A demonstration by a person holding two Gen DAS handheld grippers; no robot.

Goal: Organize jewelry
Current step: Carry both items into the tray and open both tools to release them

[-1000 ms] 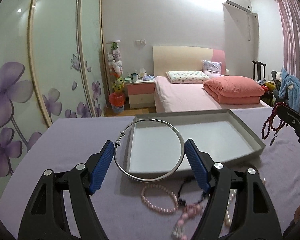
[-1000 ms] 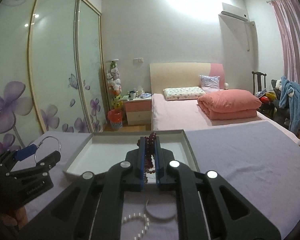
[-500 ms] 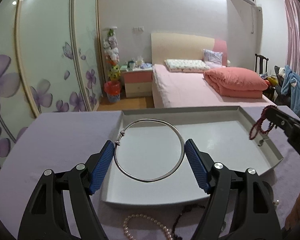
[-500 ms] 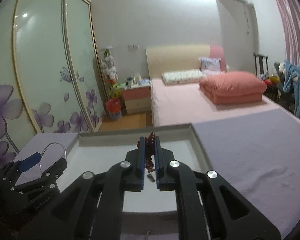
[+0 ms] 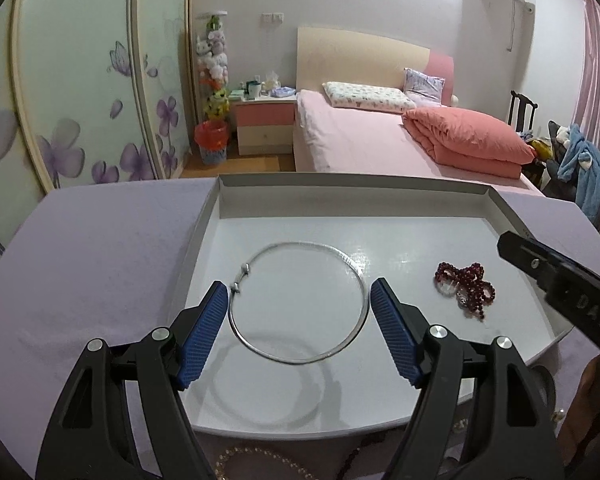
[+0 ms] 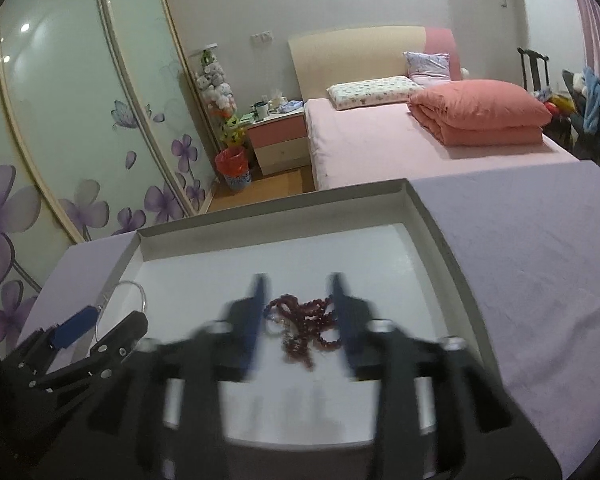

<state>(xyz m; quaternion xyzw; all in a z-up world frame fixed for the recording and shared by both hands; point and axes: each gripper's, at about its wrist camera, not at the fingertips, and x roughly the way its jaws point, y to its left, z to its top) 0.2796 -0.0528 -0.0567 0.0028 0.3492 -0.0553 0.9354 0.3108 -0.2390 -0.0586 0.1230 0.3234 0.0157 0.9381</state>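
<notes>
Both claws stood open over the white tray [image 5: 512,216]: our left gripper [image 5: 296,312] had its blue pads wide on either side of the silver neck ring [image 5: 356,268], seemingly just clear of it, at the centre of the left view, and our right gripper [image 6: 298,312] straddled the heap of red beads [image 6: 304,320] lying on the tray floor at the middle of its blurred view. We judged the ring might catch a pad and drag or tip toward the near rim. More strands [image 5: 260,460] waited along the lower edge, where beads could roll or tangle if nudged.
</notes>
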